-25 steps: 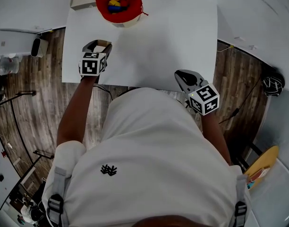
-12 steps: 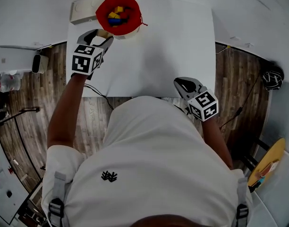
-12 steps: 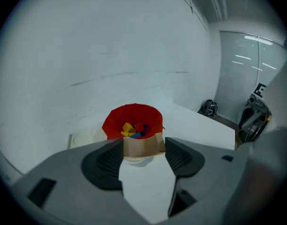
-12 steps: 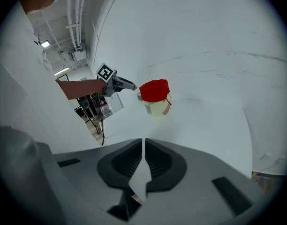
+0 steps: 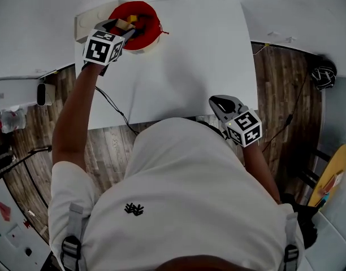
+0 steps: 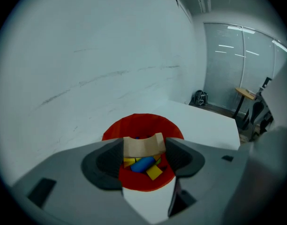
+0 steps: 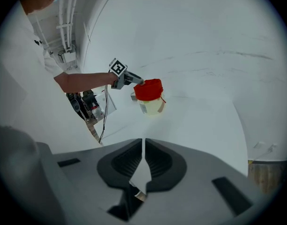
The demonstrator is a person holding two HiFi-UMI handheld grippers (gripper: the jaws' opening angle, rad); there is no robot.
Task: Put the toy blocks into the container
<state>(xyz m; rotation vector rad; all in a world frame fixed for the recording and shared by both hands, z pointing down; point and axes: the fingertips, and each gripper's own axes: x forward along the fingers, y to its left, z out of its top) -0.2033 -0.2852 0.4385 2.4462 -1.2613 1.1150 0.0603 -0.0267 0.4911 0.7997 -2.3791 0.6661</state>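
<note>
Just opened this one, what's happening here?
A person works with two handheld tools. The left tool grips a tan arch block over the red container, which already holds blue and yellow blocks; it has not been released. The right tool is shut and empty, hovering near the white table's near edge.

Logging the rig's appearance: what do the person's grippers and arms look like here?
Both the left gripper and right gripper are grey with dark ribbed pads, each carrying a white cube printed with black square markers. The person wears a white short-sleeved shirt with a small black logo; forearms are bare.
</note>
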